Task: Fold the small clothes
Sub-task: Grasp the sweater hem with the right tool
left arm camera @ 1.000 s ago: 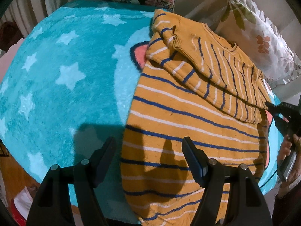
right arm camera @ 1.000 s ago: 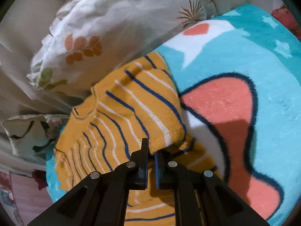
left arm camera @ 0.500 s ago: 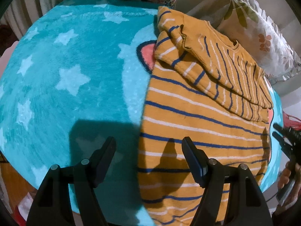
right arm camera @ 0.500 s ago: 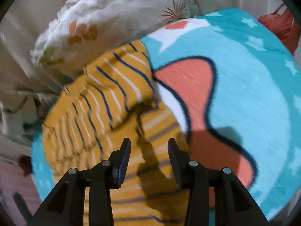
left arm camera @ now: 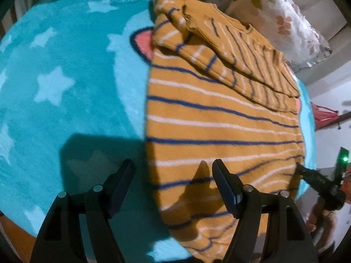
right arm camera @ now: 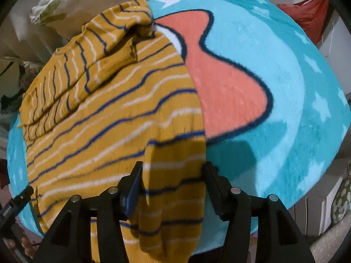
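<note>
A small mustard-yellow sweater (left arm camera: 221, 118) with blue and white stripes lies on a turquoise star blanket (left arm camera: 65, 83). Both sleeves are folded across its upper part. My left gripper (left arm camera: 173, 182) is open, just above the sweater's near left hem edge, touching nothing. My right gripper (right arm camera: 173, 183) is open with its jaws either side of the sweater's (right arm camera: 114, 114) near right hem corner, which bunches between them. The right gripper also shows at the right edge of the left wrist view (left arm camera: 316, 179).
The blanket carries a coral shape with a dark outline (right arm camera: 228, 83). A floral pillow (left arm camera: 289, 22) lies beyond the sweater. A red cloth (right arm camera: 307, 13) hangs at the far right. The blanket's near edge drops off just below both grippers.
My right gripper has let go of the folded sleeve, opened, and drawn back down to the sweater's hem corner. My left gripper stayed open and shifted left along the hem.
</note>
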The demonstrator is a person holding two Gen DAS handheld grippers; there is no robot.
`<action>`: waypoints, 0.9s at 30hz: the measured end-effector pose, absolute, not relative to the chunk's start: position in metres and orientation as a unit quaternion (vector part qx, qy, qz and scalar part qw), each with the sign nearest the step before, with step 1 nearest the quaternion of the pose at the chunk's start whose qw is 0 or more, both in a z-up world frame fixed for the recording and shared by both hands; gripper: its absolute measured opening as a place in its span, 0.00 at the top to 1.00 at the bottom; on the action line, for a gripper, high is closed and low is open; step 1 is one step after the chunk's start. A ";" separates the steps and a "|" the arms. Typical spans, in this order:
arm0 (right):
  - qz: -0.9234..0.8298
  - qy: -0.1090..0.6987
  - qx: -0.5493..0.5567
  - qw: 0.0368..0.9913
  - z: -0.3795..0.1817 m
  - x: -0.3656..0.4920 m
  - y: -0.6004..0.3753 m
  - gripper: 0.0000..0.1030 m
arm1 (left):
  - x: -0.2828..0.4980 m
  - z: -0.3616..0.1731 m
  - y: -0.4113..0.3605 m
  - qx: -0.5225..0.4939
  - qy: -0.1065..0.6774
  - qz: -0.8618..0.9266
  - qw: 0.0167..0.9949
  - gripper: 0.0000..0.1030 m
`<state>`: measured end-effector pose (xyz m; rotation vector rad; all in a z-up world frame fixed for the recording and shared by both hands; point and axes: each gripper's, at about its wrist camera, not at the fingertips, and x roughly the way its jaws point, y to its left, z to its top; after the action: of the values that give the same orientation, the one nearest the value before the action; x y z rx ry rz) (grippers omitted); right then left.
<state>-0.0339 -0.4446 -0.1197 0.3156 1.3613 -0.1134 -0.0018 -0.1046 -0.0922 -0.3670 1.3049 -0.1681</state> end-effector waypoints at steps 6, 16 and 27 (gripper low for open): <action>-0.024 0.623 0.151 0.767 -0.120 -0.041 -0.454 0.39 | -0.019 -0.093 -0.108 -0.216 0.592 -0.070 0.773 0.30; 0.102 0.617 0.133 0.769 -0.116 -0.074 -0.466 0.37 | -0.075 -0.092 -0.133 -0.250 0.561 -0.035 0.788 0.27; 0.233 0.612 0.207 0.726 -0.122 -0.115 -0.478 0.37 | -0.109 -0.093 -0.155 -0.279 0.536 -0.018 0.797 0.23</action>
<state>-0.1146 -0.4782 -0.1225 0.4571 1.3504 0.5133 -0.1088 -0.1551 -0.0927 -0.5988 1.1513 -0.0386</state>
